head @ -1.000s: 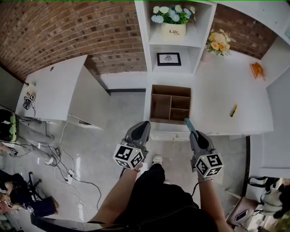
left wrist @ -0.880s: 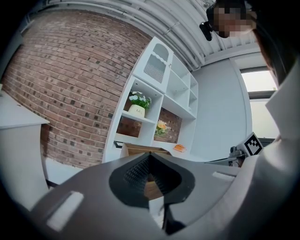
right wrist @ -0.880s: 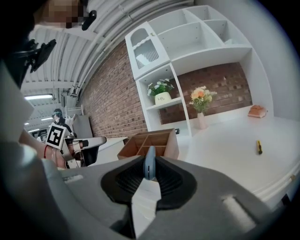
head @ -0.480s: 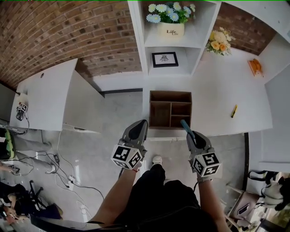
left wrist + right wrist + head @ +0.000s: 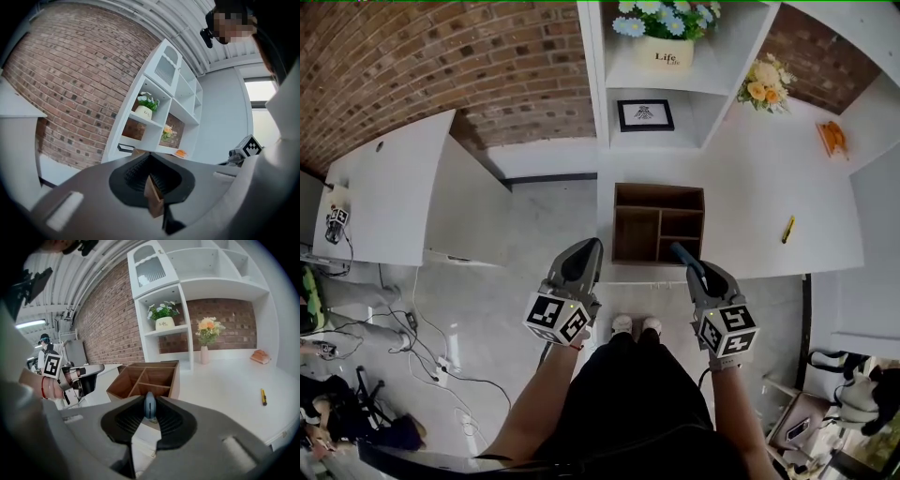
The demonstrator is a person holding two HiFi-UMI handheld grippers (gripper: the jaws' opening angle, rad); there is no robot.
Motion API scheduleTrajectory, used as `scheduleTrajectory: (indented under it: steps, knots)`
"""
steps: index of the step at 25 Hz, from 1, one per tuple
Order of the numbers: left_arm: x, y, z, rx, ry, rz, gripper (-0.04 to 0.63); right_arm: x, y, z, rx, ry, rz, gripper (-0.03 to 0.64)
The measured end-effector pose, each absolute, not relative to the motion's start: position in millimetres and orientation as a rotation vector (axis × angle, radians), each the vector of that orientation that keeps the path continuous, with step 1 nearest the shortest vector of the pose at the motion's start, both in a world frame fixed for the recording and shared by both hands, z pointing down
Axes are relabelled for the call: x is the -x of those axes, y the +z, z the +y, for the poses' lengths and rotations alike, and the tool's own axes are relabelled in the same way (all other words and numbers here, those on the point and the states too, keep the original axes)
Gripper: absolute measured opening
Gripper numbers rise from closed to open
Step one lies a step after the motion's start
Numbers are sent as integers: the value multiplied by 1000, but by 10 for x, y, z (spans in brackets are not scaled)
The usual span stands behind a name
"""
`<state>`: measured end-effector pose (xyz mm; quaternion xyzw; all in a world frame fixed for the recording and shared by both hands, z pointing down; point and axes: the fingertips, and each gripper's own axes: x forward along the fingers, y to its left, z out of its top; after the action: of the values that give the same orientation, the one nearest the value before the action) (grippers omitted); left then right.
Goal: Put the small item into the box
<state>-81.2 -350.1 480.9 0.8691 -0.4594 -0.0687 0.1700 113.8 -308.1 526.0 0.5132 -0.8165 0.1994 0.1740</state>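
Just short of the near right corner of the wooden box (image 5: pixel 659 188) on the white counter (image 5: pixel 750 187): small blue item (image 5: pixel 682 255) clamped on edge between the closed jaws of the right gripper (image 5: pixel 701 277), not yet over any compartment. Carry it forward and level until squarely above one compartment, lower past the rim, and only then part the jaws (a high drop could bounce it off a divider). Hold the left gripper (image 5: pixel 584 251), jaws shut on a brown scrap (image 5: pixel 153 200), well aside over the floor.
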Motion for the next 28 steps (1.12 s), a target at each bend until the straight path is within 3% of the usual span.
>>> scheduleTrajectory:
  steps: [28]
  knots:
    - [831, 4922, -3633, -2400, -137, -1435, 2, -855, 5478, -3330, -1116, 372, -2233, 75]
